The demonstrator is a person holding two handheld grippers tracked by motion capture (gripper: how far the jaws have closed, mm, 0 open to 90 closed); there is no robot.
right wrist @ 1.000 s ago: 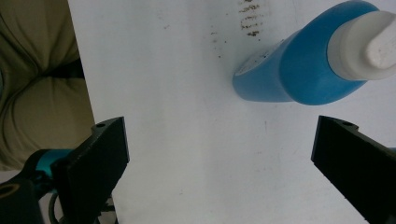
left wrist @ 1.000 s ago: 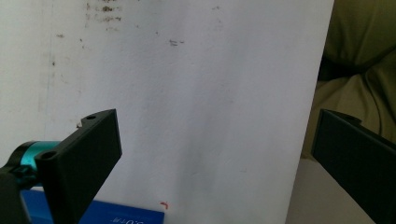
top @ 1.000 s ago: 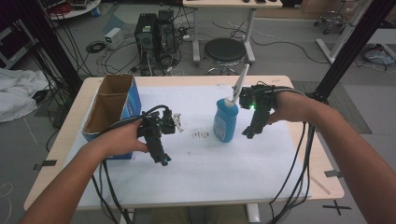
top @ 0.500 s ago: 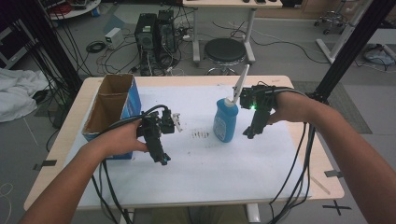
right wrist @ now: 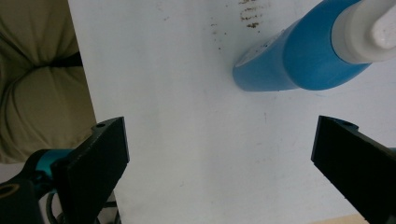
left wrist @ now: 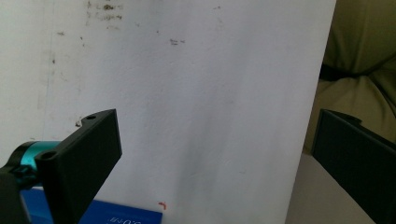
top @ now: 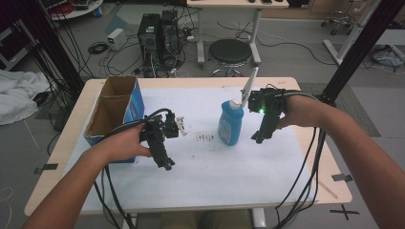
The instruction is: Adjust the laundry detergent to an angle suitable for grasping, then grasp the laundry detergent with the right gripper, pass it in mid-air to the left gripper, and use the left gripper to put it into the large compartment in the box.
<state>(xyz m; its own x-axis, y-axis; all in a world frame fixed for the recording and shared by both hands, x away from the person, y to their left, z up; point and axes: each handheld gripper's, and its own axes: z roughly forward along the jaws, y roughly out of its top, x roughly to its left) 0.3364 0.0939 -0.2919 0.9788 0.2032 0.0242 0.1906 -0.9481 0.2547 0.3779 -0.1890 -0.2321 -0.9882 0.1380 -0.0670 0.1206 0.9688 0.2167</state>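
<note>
My left gripper point(top: 165, 162) hangs over the white sheet point(top: 215, 176) that covers the table point(top: 62, 143), just beside the open cardboard box with blue sides point(top: 114, 109), and its jaws stand wide apart with nothing between them. My right gripper point(top: 258, 137) is tilted down toward the sheet near the blue bottle point(top: 230, 125), apart from it, its jaws spread as well (a green light glows on its body). The bottle stands upright near the middle of the table with a white cap point(right wrist: 369, 28). Small dark specks point(top: 205, 138) lie on the sheet between box and bottle; I cannot tell what they are.
</note>
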